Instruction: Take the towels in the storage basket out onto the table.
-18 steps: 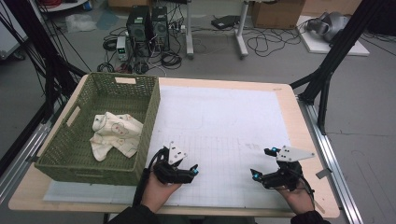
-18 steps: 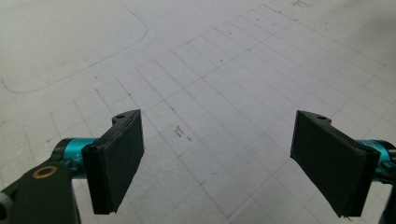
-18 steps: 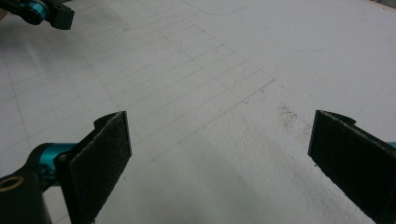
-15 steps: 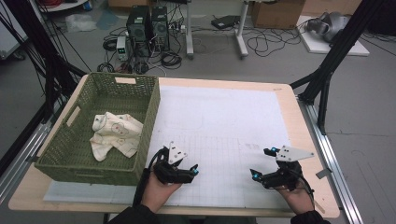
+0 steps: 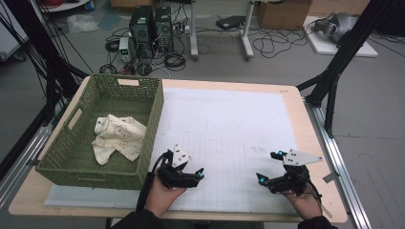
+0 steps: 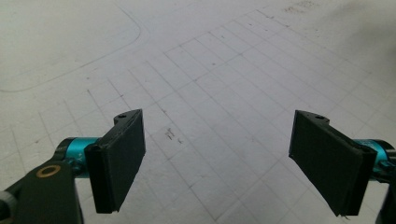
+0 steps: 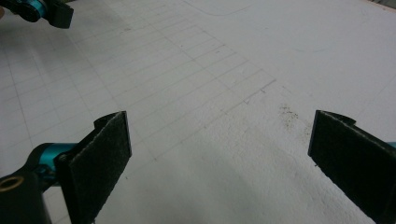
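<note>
Both grippers rest near us with fingers spread and empty; the cloth lies in the basket at far left.

Nearest, we hold the left gripper [image 5: 191, 175] and right gripper [image 5: 268, 167] low over the white gridded mat [image 5: 229, 124] on the surface [image 5: 296, 98], each with fingers [image 6: 119, 161] wide apart and nothing between them. We judge this a resting pause, with no grasp begun. Farther left, the cream patterned cloth [image 5: 117, 138] sits crumpled inside the green woven basket [image 5: 148, 124]. The next move likely calls for the left gripper to reach over the basket wall and pinch a raised fold. The cloth's print is too small to read, and its underside is hidden.
</note>
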